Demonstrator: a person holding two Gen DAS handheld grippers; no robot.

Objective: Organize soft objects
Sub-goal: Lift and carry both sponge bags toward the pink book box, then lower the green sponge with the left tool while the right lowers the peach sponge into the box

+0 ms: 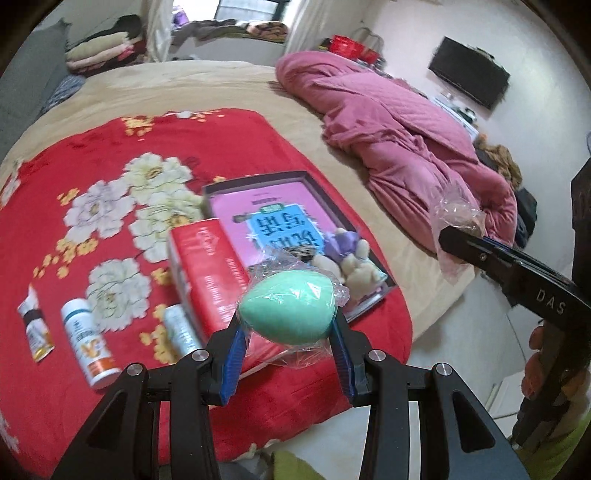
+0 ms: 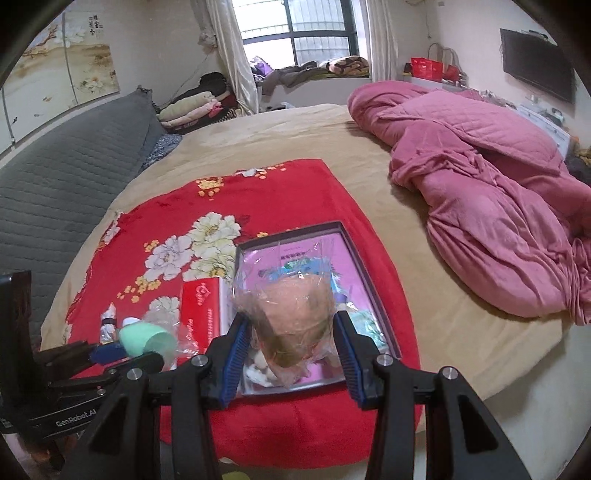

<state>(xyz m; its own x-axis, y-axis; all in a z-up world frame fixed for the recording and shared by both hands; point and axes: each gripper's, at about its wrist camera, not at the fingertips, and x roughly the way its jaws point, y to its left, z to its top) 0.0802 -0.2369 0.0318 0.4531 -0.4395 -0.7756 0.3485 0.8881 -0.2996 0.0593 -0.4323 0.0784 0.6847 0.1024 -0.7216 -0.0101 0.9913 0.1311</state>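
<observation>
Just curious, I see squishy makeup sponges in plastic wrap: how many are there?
2. A green sponge is in the left hand-held gripper; a tan sponge is in the right hand-held gripper. More may lie hidden in the box.

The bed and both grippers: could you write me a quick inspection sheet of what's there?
Surface: red floral blanket over a beige bed.
Job's things: wrapped green sponge, wrapped tan sponge, open box holding soft pieces.
Clutter: red carton, white bottle, small tube.
Grippers: left gripper shut on the green sponge; right gripper shut on the tan sponge.
Cables: nothing seen.
Surroundings: pink quilt, wall television, window.
</observation>
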